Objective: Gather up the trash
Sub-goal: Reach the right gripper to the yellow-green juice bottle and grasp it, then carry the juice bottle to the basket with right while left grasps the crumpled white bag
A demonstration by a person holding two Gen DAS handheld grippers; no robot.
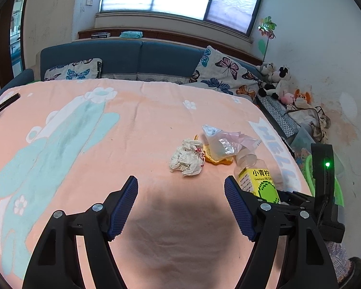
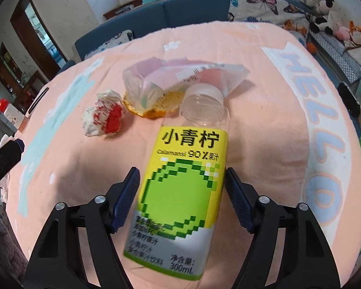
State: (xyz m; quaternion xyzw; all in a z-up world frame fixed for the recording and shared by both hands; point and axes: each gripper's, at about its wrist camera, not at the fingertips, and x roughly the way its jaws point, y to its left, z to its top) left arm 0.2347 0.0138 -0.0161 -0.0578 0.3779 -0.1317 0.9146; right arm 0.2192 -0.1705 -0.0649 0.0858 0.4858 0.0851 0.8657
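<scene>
Two wrist cameras look forward along their fingers over a pink blanket (image 1: pixel 156 110), toward a blue sofa (image 1: pixel 137 57) under the window. The left view sits farther back from the juice bottle (image 1: pixel 258 180), which lies at its right. The right view hangs close above that bottle (image 2: pixel 180 192). Both share the bottle, crumpled paper (image 1: pixel 186 160) and sofa.

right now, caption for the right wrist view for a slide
Right gripper straddles a plastic bottle lying on the peach blanket.
</scene>
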